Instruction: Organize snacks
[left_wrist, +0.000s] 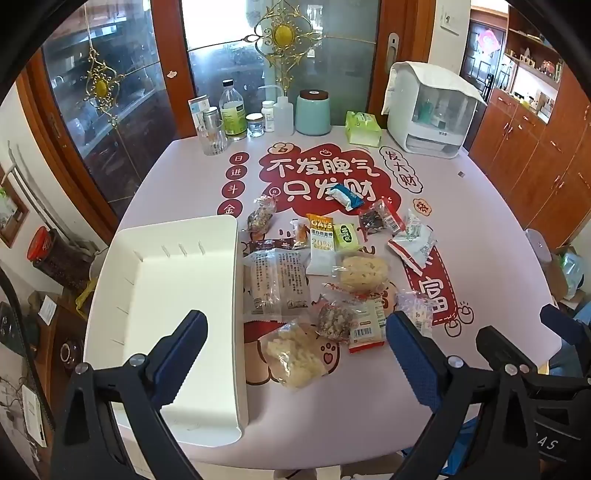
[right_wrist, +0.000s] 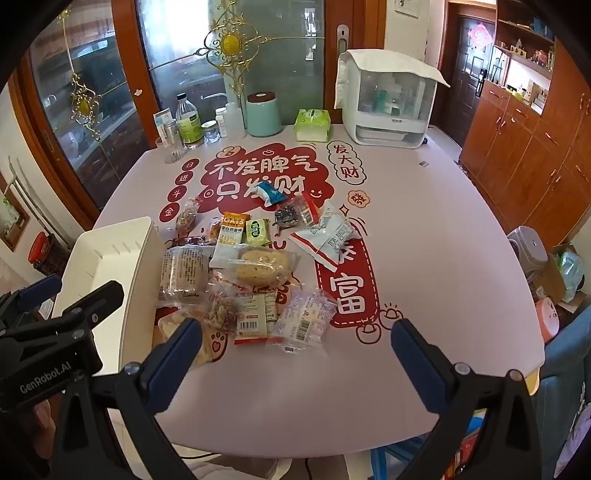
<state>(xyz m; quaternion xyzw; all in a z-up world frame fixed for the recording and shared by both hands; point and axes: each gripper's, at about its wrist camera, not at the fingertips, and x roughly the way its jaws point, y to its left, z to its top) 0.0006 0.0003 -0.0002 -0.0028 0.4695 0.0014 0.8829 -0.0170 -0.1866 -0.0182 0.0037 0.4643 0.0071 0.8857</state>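
Several wrapped snacks lie scattered mid-table: a long clear cracker pack (left_wrist: 277, 284), an oats bar (left_wrist: 320, 240), a round cake in clear wrap (left_wrist: 364, 273), a pale puffed snack bag (left_wrist: 293, 354) and a blue-white pack (left_wrist: 345, 197). A white tray (left_wrist: 166, 295) sits empty to their left, also seen as the white tray (right_wrist: 107, 266). My left gripper (left_wrist: 295, 343) hangs open above the near snacks and tray edge, holding nothing. My right gripper (right_wrist: 297, 347) is open above the table's near side, beside a barcode pack (right_wrist: 255, 317).
Bottles, jars and a glass (left_wrist: 213, 138) stand at the back left with a teal canister (left_wrist: 313, 112), a green tissue pack (left_wrist: 363, 128) and a white appliance (left_wrist: 432, 110). Wooden cabinets (left_wrist: 535, 147) line the right. The pink table (right_wrist: 443, 240) carries red printed characters.
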